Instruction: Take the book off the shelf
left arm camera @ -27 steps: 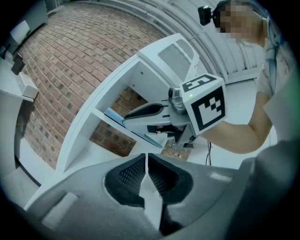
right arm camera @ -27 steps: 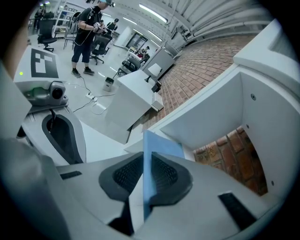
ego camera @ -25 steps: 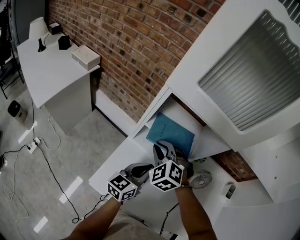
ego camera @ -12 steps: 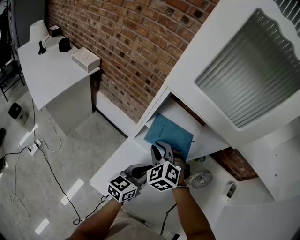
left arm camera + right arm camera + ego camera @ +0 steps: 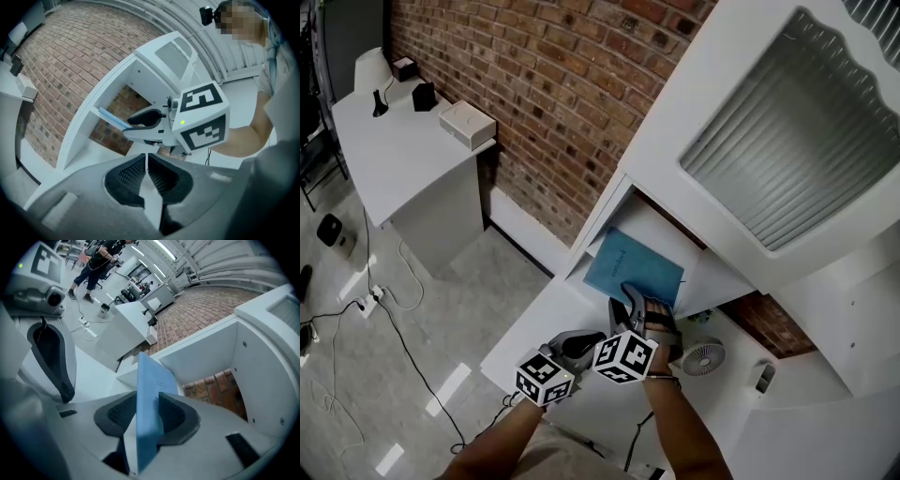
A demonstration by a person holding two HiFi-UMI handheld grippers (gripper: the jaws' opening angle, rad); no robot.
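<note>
The thin, light-blue book [image 5: 633, 267] leans tilted inside the open compartment of the white shelf [image 5: 661, 225]. Its closed cover faces outward with faint print, and its near edge reaches the compartment's front.

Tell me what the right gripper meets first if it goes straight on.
The blue book: it already stands between the jaws of the right gripper, and they have just been opening. Pushed on, the book would probably seat deeper before the back of the shelf is reached.
</note>
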